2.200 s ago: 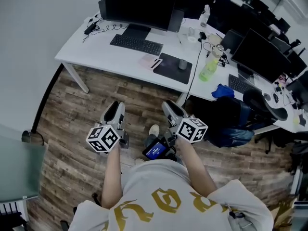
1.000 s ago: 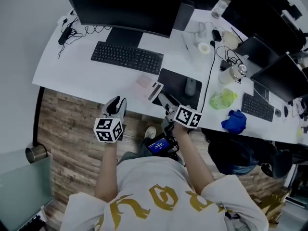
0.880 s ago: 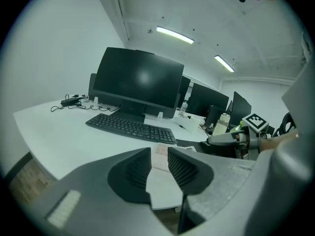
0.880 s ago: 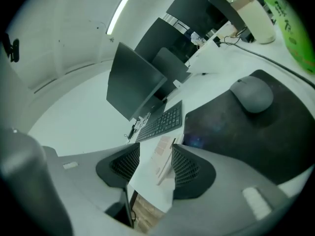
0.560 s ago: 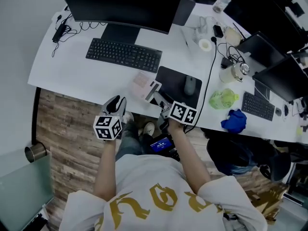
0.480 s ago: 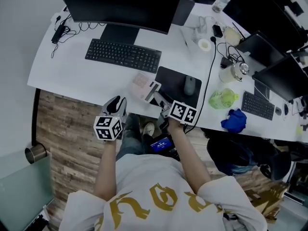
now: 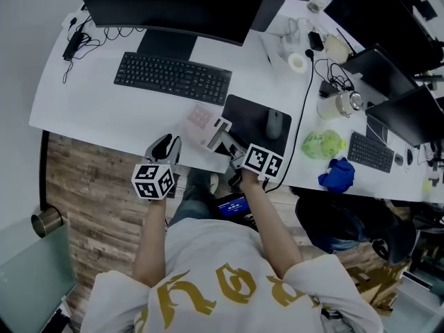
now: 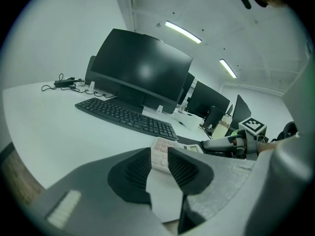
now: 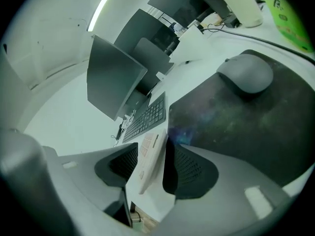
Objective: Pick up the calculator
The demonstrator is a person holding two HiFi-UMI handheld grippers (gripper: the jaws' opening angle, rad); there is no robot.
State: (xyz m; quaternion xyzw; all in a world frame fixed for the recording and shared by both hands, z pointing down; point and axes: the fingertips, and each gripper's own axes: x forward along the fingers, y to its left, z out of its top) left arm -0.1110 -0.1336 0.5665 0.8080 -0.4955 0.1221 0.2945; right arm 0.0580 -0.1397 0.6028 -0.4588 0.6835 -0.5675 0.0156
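Note:
The calculator (image 7: 203, 121), pale pink with a small dark display, lies flat near the front edge of the white desk (image 7: 97, 120), just left of a black mouse pad (image 7: 246, 116). My right gripper (image 7: 229, 143) is open, its jaws either side of the calculator's near end (image 9: 146, 156); the right jaw looks close against its edge and the left one stands off. My left gripper (image 7: 168, 143) hangs at the desk's front edge, left of the calculator (image 8: 160, 151). Its jaws are a narrow gap apart with nothing between them.
A black keyboard (image 7: 172, 78) and a large monitor (image 7: 173, 5) stand behind the calculator. A grey mouse (image 7: 275, 123) rests on the mouse pad. A cable, a green bag (image 7: 320, 144) and more monitors are to the right. A metal bin (image 7: 45, 222) stands on the wood floor.
The person has come up to the desk. Both grippers have moved forward, and the right one has reached the calculator's near end.

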